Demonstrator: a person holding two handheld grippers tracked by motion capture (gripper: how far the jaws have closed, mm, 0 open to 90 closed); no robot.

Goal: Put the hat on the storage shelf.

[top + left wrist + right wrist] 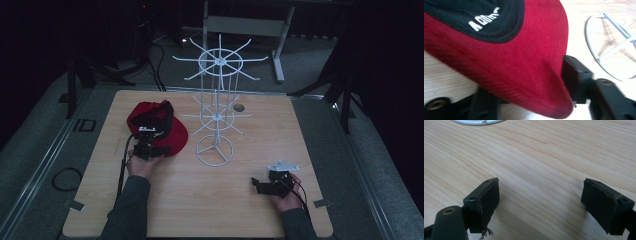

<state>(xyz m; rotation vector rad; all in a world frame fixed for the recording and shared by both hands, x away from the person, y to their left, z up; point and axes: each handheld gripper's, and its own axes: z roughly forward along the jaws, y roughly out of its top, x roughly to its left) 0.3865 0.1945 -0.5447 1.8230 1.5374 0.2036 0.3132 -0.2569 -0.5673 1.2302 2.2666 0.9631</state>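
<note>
I'm at the grab step w/ left tongs (pixel 529 100) straddling the red fabric cap's (pixel 159 129) brim, left of white wire rack (pixel 216 102), not clamped; next squeeze & lift; right tongs (pixel 540 202) open.

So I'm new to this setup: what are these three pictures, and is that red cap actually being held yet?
There is no robot arm here. A person at a wooden table holds a two-jaw hand tool in each hand. The high view looks down from above the person's side. The other two pictures come from cameras riding on each tool, looking along its black jaws.

On the table lie a red cap with a black inside and a white wire display rack on a ring base.

The left gripper has the cap's brim between its jaws. One jaw sits at the brim's edge, but the picture is blurred, so I cannot tell whether they clamp it.

The right gripper rests near the table, jaws wide apart and empty.
</note>
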